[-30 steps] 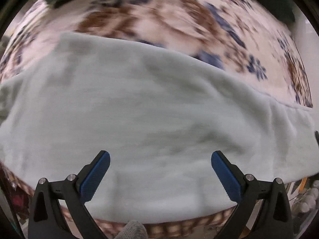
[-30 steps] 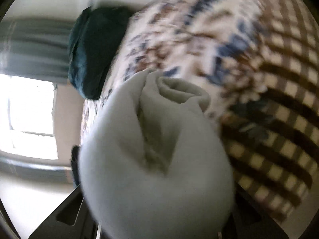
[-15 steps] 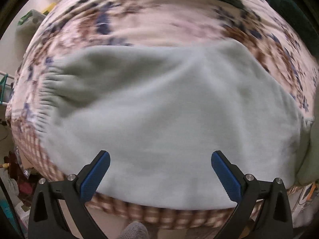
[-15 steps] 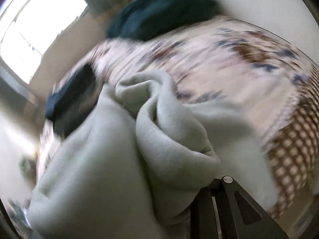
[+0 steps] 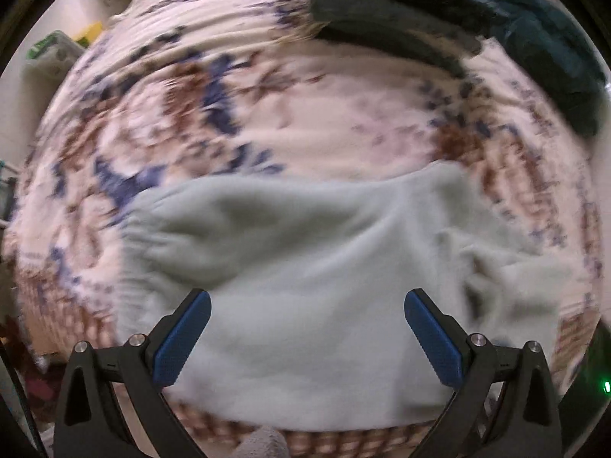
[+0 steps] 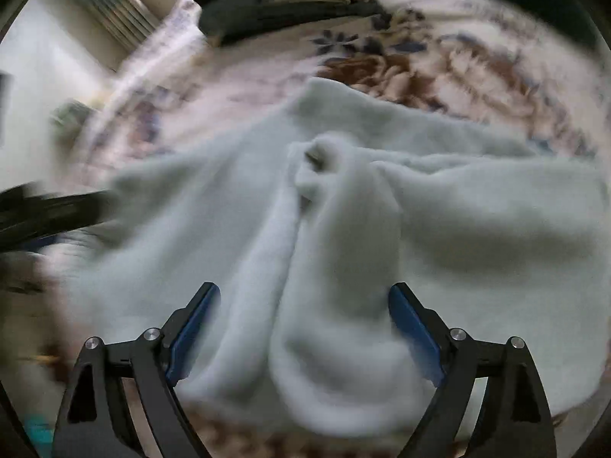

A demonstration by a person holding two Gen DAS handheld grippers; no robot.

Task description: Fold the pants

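Note:
Pale mint fleece pants [image 5: 305, 267] lie on a floral bedspread [image 5: 267, 95], folded over, with the gathered elastic waistband at the left in the left wrist view. My left gripper [image 5: 307, 328] is open and empty, hovering over the near part of the pants. In the right wrist view the pants [image 6: 477, 210] lie rumpled with a thick raised fold [image 6: 343, 248] running between the fingers. My right gripper [image 6: 303, 324] is open, its fingers on either side of that fold without clamping it.
A stack of folded dark clothes [image 6: 286, 4] sits at the far side of the bed, also in the left wrist view [image 5: 389, 26]. A dark teal blanket [image 5: 546, 57] lies at the far right. The other gripper's blurred black arm [image 6: 49, 210] enters at the left.
My right gripper, which held a bunched wad of the pants, has opened and the cloth now lies on the bed. My left gripper stayed open and swung to the right over the pants.

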